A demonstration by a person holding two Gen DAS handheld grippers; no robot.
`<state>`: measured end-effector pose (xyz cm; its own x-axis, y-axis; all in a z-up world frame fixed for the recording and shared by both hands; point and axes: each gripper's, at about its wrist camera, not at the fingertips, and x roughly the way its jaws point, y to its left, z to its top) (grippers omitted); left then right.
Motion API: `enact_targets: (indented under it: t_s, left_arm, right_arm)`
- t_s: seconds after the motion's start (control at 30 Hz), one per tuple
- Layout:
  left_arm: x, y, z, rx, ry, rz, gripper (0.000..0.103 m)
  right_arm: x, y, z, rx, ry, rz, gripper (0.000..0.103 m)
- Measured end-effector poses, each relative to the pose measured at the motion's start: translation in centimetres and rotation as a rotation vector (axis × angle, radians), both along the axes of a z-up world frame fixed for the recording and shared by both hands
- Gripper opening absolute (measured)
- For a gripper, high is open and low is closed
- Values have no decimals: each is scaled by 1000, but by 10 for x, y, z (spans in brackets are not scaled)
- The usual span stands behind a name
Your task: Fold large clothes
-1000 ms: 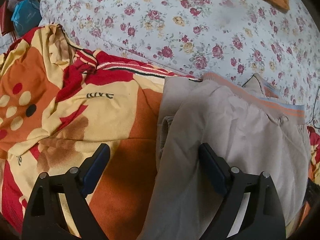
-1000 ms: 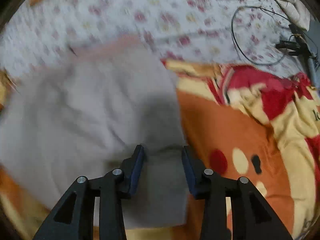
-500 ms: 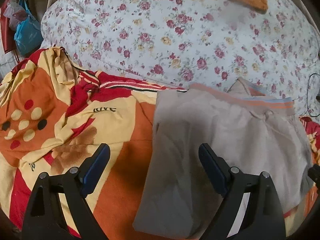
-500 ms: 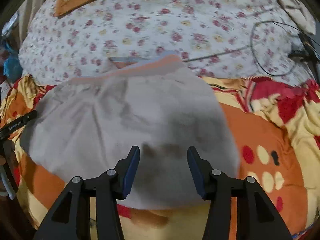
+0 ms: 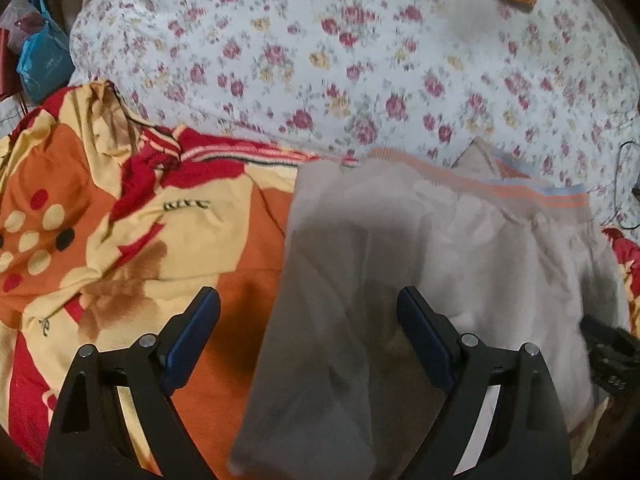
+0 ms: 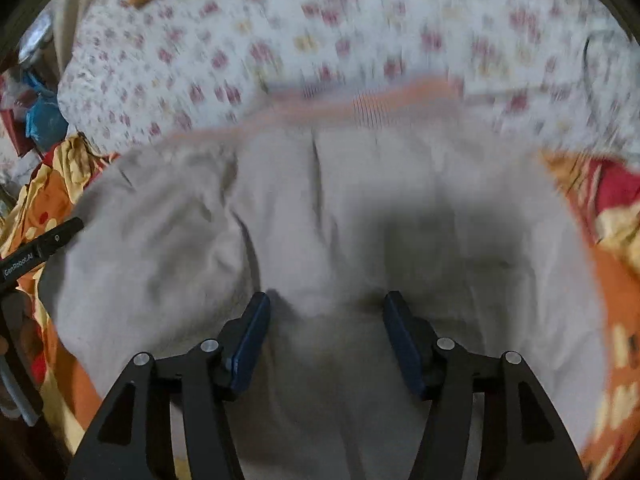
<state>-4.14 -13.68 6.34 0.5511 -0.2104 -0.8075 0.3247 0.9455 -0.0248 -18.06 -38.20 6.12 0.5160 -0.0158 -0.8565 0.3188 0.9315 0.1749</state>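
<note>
Trousers (image 5: 460, 272), one grey pair with an orange-and-blue striped waistband (image 5: 520, 192), lie spread flat on one orange, red and yellow patterned blanket (image 5: 140, 240), waistband end toward one white floral quilt (image 5: 360, 60) behind. One edge of the fabric is folded over along the left side in the left wrist view.

Left gripper (image 5: 308, 320): jaws wide apart, nothing held; one pad over the blanket, the other over the grey fabric, with the trousers' left edge between them but not pinched.

Right gripper (image 6: 326, 320): jaws part open, having just been opening; grey fabric lies below and between the pads (image 6: 250, 344), not clamped. Right wrist view is motion-blurred.

Two grippers in all; each shows at the edge of the other's view. One blue bag (image 5: 42, 64) hangs far left. One dark cable (image 5: 628, 184) lies on the quilt at far right.
</note>
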Motion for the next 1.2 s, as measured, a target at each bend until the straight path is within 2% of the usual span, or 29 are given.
enact_targets:
  t_s: [0.17,0.27,0.37,0.43,0.57,0.8,0.9,0.97,1.03,1.07,1.2]
  left_arm:
    - [6,-6,-11,-21,45,-5,91]
    - [5,-7,-10,-15,40,-11,91]
    - [5,-8,-9,-11,39,-12,91]
    - [5,-7,-10,-13,43,-12,91]
    - [5,-6,-10,-16,47,-13,91]
    - [5,-5,-9,-17,55,-12,91]
    - [6,-3,-6,-26,56,-9,91]
    - [6,-2,-7,-28,59,-8,91]
    - [6,-3,-9,-29,61,-6,91]
    - [6,-4,-9,-28,60,-6,91]
    - [5,-6,-9,-22,52,-11,91]
  right_arm:
    - [0,4,12,-41,-18,36,60]
    - [-8,3,35,43,-129,60,60]
    - [-12,9,43,70,-207,87,60]
    - [-8,21,35,69,-184,133,60]
    - [7,36,2,56,-12,149,58]
    - [2,31,8,65,-62,125,58]
    - [-4,30,26,69,-148,115,58]
    - [-10,33,41,43,-228,112,59]
    - [-10,39,48,24,-270,125,62]
    - [-8,43,48,22,-274,140,62]
    - [6,66,29,44,-193,209,60]
